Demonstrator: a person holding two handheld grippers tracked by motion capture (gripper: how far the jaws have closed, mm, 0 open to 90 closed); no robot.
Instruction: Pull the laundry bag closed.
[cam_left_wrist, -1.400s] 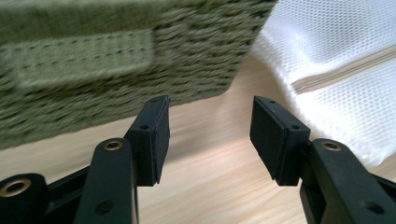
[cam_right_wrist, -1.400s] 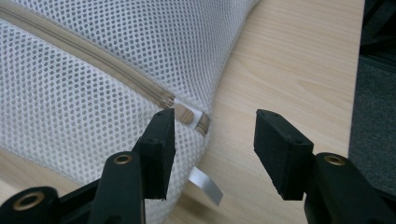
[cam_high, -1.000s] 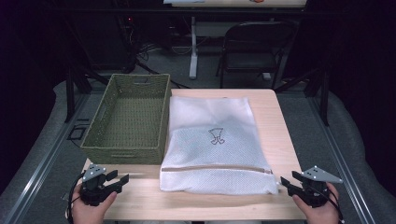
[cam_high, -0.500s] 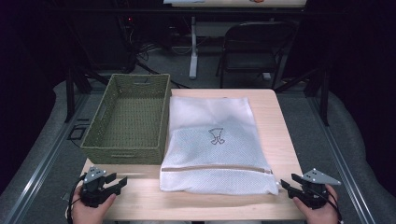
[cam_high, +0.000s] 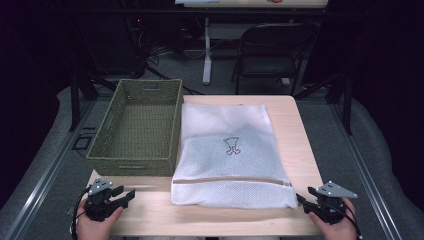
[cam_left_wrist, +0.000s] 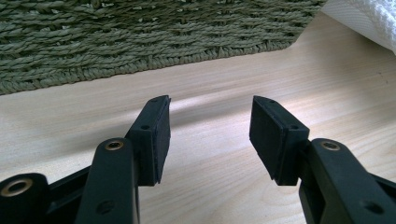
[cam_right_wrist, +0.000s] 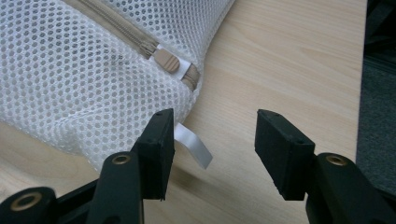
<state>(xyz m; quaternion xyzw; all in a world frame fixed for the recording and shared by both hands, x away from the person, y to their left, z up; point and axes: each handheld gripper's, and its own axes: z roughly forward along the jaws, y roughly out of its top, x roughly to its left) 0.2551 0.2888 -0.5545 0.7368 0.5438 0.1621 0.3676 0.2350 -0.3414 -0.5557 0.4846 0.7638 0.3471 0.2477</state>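
Note:
A white mesh laundry bag (cam_high: 227, 150) lies flat on the wooden table (cam_high: 300, 135), its beige zipper (cam_high: 235, 181) running across near the front edge. My left gripper (cam_high: 127, 195) is open at the table's front left, just before the green woven basket (cam_high: 132, 162). In the left gripper view the gripper (cam_left_wrist: 210, 107) holds nothing, with the basket wall (cam_left_wrist: 140, 42) ahead. My right gripper (cam_high: 302, 196) is open at the bag's front right corner. In the right gripper view the gripper (cam_right_wrist: 215, 116) is empty, and the zipper pull (cam_right_wrist: 166, 60) and a white label (cam_right_wrist: 194, 147) lie just beyond it.
The basket is empty and stands left of the bag, touching its side. A dark chair (cam_high: 272, 55) and a table leg (cam_high: 206, 50) stand on the floor behind the table. The table's right edge (cam_right_wrist: 363, 70) is close beside my right gripper.

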